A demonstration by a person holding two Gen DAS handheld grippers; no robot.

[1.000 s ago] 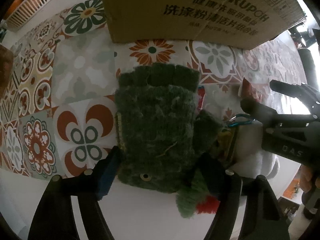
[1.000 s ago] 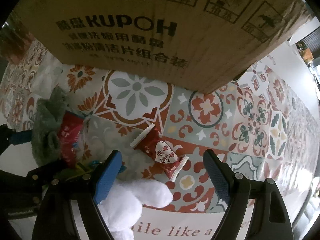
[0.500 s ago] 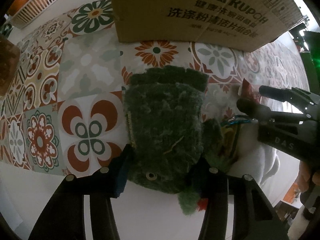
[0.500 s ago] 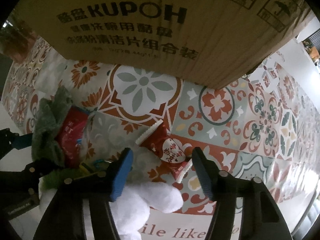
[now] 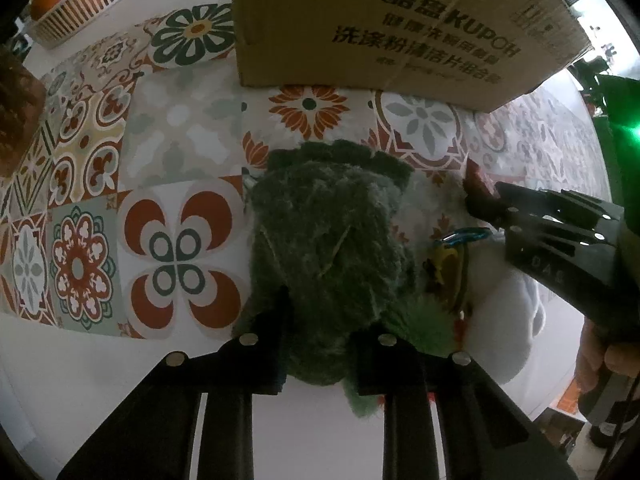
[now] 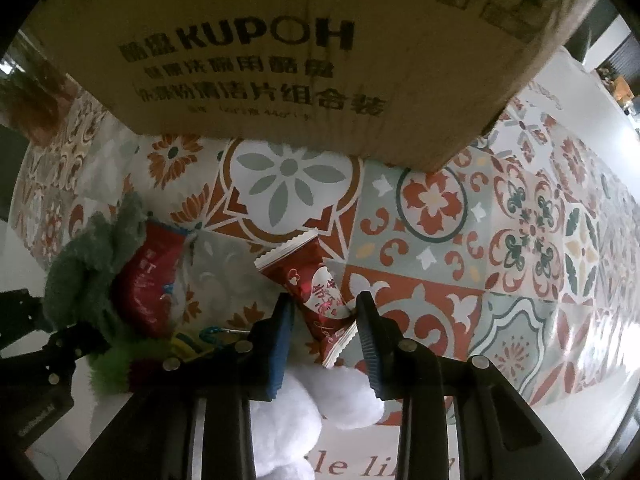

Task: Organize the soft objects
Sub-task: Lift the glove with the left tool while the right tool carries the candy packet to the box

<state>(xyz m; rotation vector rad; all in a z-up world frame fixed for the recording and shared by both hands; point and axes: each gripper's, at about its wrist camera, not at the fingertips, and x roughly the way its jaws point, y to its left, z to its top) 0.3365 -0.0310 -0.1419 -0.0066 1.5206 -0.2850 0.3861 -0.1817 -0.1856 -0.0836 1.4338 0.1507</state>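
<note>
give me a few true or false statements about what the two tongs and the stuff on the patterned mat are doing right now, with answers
1. The left tongs are closed on the green plush. True.
2. The right tongs are wide open over bare mat. False: their jaws sit close on either side of the red packet.
3. The cardboard box stands beyond both toys on the mat. True.
4. The white plush lies inside the box. False: it lies on the mat, under the right tongs.
5. A blue carabiner lies right of the green plush. True.

Green glove [image 5: 336, 248] lies before cardboard box [image 5: 400, 24], left of white plush [image 5: 504, 320].
</note>
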